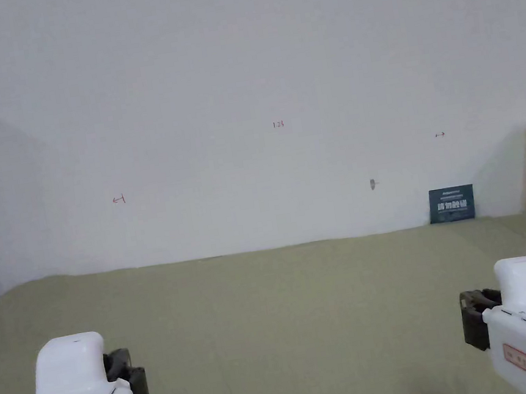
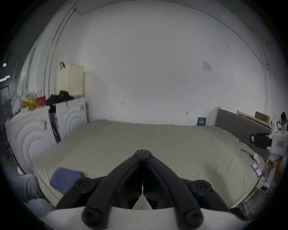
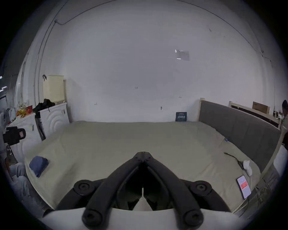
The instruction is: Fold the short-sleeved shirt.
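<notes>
Far left, near corner of the bed (image 2: pixel 155 140): a blue folded garment (image 2: pixel 66 179) is lying flat on the olive sheet, by the edge; probably the short-sleeved shirt, though folded as it is I cannot confirm sleeves. It is sitting well apart from both grippers. Left gripper (image 2: pixel 143 150) is hovering above the sheet, jaws pressed tip to tip, gripping nothing. In the head view both white gripper bodies are showing low in frame, left gripper at the left and right gripper (image 1: pixel 473 323) at the right, with bare sheet lying between them. Right gripper jaws, seen in the right gripper view, are likewise meeting at the tips with nothing between them. Far right, near the grey headboard (image 3: pixel 240 127): a phone (image 3: pixel 243 186), a white crumpled item (image 3: pixel 247 167) and a thin dark cable (image 3: pixel 233 158) are resting on the sheet. Judgement on handling: the garment is looking light, soft and limp; it will be sagging and unfolding when lifted by one point. Taking hold at two corners of one edge, or at the shoulder seams once spread, should be keeping it controlled. Thin fabric may be slipping from a shallow pinch.
</notes>
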`<action>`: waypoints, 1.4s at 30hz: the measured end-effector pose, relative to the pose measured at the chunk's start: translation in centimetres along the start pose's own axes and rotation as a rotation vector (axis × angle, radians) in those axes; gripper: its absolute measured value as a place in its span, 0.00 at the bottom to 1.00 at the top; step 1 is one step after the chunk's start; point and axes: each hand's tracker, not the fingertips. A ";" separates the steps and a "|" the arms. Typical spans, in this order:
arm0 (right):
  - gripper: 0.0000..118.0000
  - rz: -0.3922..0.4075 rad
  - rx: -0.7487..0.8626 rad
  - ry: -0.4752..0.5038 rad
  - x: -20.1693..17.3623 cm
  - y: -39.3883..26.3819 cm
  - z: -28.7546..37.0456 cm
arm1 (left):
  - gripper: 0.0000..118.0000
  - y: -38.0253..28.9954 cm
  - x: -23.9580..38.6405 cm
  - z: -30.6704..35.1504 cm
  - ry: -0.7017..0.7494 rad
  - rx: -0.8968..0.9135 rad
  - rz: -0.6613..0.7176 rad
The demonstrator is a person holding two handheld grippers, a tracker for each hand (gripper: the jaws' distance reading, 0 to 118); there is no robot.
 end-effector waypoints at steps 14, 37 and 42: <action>0.06 0.038 0.011 -0.021 -0.8 -0.7 0.0 | 0.16 -0.1 1.1 -0.3 -0.003 0.004 -0.005; 1.00 0.095 0.175 0.023 -1.6 -0.9 1.1 | 1.00 -0.3 1.3 -0.5 0.018 0.078 0.009; 1.00 0.090 0.170 0.019 -1.8 -1.1 1.0 | 1.00 -0.8 1.7 -0.7 0.027 0.079 -0.006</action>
